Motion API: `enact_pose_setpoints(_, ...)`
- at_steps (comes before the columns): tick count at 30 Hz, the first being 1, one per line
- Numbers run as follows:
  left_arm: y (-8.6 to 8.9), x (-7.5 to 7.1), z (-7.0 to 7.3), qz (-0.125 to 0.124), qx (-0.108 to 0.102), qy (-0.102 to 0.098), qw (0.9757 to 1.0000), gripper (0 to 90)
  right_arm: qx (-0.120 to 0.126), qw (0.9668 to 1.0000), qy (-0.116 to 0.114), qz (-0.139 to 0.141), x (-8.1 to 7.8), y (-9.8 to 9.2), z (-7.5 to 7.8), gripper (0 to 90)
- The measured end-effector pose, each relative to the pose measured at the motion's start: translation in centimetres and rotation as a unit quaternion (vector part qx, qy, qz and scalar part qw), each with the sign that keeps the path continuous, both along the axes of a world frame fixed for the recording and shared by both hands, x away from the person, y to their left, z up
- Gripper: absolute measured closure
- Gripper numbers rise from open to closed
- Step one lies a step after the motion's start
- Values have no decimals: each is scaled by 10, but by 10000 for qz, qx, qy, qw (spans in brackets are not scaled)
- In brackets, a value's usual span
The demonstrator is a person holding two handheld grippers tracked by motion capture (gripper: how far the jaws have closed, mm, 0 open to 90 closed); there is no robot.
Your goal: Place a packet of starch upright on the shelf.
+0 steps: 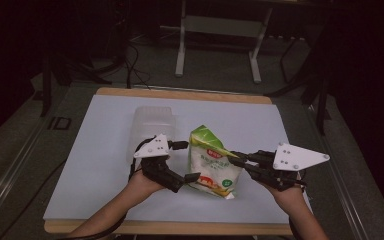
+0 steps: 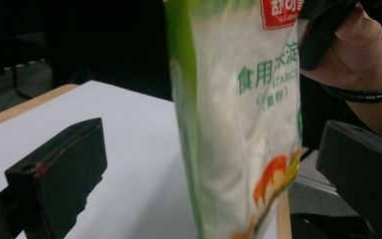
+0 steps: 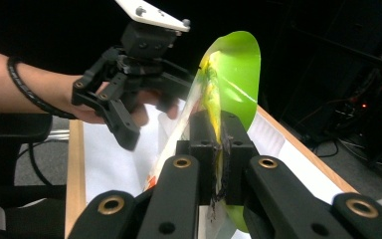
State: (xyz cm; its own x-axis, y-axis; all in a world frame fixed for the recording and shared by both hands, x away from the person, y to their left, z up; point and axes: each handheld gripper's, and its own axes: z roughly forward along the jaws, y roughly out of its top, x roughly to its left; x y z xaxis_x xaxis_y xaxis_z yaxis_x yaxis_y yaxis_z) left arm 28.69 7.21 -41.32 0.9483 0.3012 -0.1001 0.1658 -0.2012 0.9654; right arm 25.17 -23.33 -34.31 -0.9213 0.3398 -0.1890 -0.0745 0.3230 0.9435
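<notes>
Bag: a green-and-white printed plastic pouch of starch stands upright near the middle of the white tabletop, between your two hands; whether its bottom corner rests on the tabletop or hangs just clear I cannot tell.

Right gripper: clamped together on the pouch's flat side seam; in the right gripper view the pads pinch the thin film with no gap.

Left gripper: jaws apart, straddling the pouch's other side; in the left gripper view the pouch hangs between them and neither pad touches it.

Weight: judge it moderate; the lower body bulges with powder, so the load sits low.

Stiffness: soft and floppy. The film creases, and the contents will likely slump and shift when you tilt it.

Surface: glossy film, probably slippery under hard pads.

Fragility: the powder won't break, but a seam could tear or slide out if one pinch carries everything.

Where to hold: take the flat sealed edges or the top flap, not the bulging belly. Close your left gripper on the near side seam, level with the right.

Nearby: a clear plastic tub sits just behind your left hand.
</notes>
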Motion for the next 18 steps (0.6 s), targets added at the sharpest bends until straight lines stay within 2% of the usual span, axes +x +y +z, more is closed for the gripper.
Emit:
enact_pose_setpoints(4,-5,5,-1,-242,-20,37,9997,0,8,10000,45,83,0,3,-1,870)
enact_pose_setpoints(6,-6,7,-3,-442,-131,37,9989,120,-9,9999,24,120,-1,5,-2,870)
enact_pose_setpoints(7,-7,7,-4,-483,-106,18,9988,149,-1,9999,31,143,-1,5,-2,870)
enact_pose_setpoints(9,-10,9,-7,-660,-76,116,9977,164,1,9999,20,146,-1,5,-2,870)
enact_pose_setpoints(10,-12,9,-8,-680,-49,94,9976,210,16,9998,53,171,-1,6,-2,870)
enact_pose_setpoints(11,-14,9,-9,-730,-14,95,9973,216,5,9998,34,176,-1,6,-3,870)
enact_pose_setpoints(12,-15,8,-10,-719,6,36,9974,249,0,9998,33,178,-1,7,-3,871)
enact_pose_setpoints(13,-15,7,-9,-606,18,-58,9981,320,-11,9998,35,188,-1,7,-3,870)
enact_pose_setpoints(15,-15,6,-8,-511,-42,-168,9985,361,-27,9998,34,182,-1,8,-4,870)
enact_pose_setpoints(16,-15,5,-7,-442,-64,-184,9988,373,-44,9998,35,166,-1,8,-5,870)
enact_pose_setpoints(18,-13,6,-7,-466,-154,-158,9987,435,-28,9998,43,179,0,8,-6,870)
